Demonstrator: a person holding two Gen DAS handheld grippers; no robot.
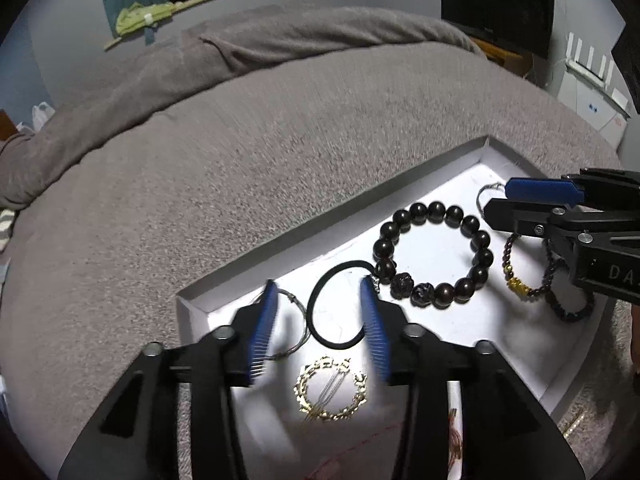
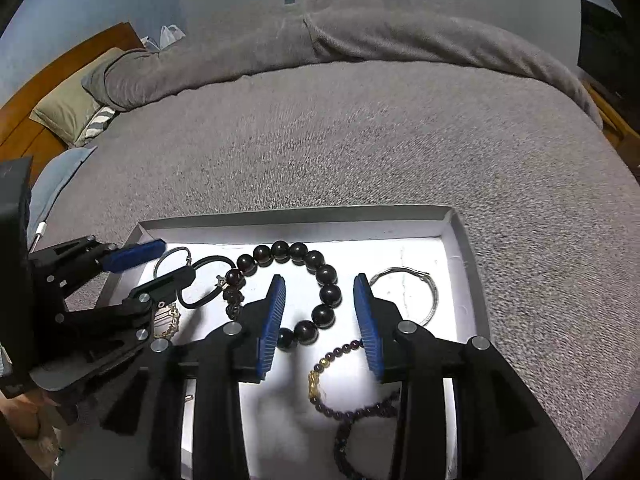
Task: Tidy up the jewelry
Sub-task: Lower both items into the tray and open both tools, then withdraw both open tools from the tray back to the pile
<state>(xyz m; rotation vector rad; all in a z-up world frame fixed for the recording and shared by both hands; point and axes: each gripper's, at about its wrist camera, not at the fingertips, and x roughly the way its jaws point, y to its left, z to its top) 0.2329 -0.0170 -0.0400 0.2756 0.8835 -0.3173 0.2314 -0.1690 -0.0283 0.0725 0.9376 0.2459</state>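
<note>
White cardboard tray (image 1: pixel 516 160) sits on the grey bedspread (image 1: pixel 280 128), jewelry laid out inside. Left gripper (image 1: pixel 320 320) hangs low over it, blue pads spread, nothing pinched; the black elastic hair tie (image 1: pixel 320 308) lies on the tray floor between them, a gold chain-link ring (image 1: pixel 331 390) just nearer. Right gripper (image 2: pixel 320 320) is parted too, empty, above the big dark-bead bracelet (image 2: pixel 326 276) and the small garnet bracelet with gold charm (image 2: pixel 316 380). A thin silver bangle (image 2: pixel 420 280) rests beside.
</note>
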